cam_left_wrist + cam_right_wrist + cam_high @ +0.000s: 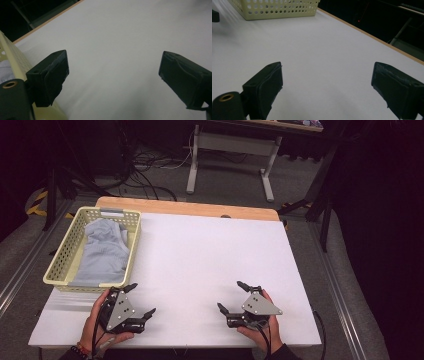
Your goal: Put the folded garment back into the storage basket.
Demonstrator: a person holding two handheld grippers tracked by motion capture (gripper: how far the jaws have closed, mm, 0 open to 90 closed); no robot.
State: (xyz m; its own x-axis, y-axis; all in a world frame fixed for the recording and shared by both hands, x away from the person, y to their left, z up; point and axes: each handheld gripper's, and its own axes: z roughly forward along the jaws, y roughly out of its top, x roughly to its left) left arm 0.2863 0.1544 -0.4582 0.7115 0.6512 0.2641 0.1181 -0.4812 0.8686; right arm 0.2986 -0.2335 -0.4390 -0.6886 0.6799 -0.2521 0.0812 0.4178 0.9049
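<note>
A white table (200, 270) takes up the middle of the high view. At its left edge stands a pale yellow basket (65, 265) with grey cloth (102, 252) folded inside; the high view alone looks down on that cloth. The right gripper view catches the basket's perforated wall at upper left, the left gripper view its rim at far left. The left gripper (142, 299), at lower left just beside the basket, and the right gripper (231, 296), at lower right, gape wide and hold nothing.
</note>
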